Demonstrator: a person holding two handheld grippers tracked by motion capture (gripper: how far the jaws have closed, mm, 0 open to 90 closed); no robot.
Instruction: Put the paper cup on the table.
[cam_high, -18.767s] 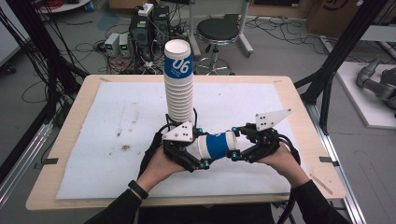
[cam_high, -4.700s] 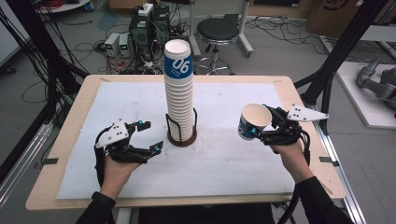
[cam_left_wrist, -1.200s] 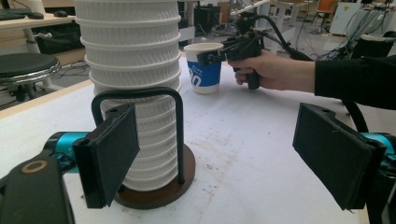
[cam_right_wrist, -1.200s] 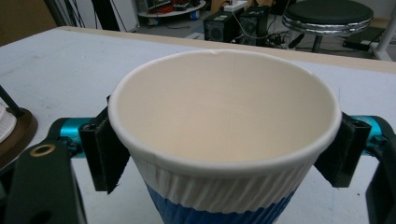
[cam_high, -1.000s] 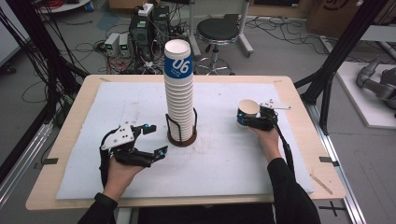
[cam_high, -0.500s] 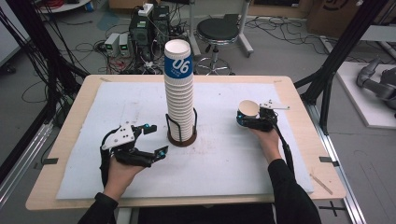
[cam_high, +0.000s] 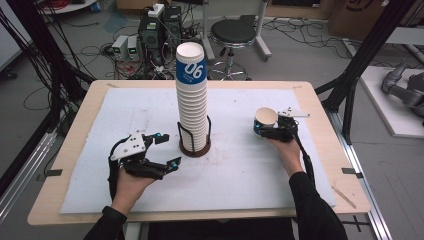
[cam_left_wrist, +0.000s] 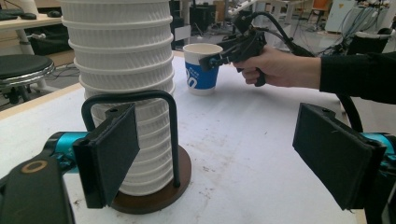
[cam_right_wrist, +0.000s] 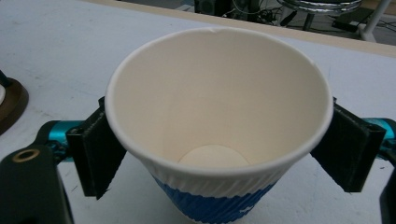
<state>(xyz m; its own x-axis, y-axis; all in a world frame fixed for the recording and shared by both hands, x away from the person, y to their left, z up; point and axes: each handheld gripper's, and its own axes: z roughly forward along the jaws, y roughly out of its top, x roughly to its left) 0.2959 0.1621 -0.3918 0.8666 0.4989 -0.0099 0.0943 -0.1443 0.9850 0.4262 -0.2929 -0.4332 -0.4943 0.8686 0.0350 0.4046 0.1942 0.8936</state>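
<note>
Right hand-held gripper, frame right, clamps an upright paper cup on the counter, apparently to set it. Left hand-held gripper waits wide beside cup stack.

A pale wooden table carries a white sheet over most of its top, smudged near the middle. On the sheet stands a dark round holder with a tall stack of paper cups, and well right, a single blue-and-white cup.
</note>
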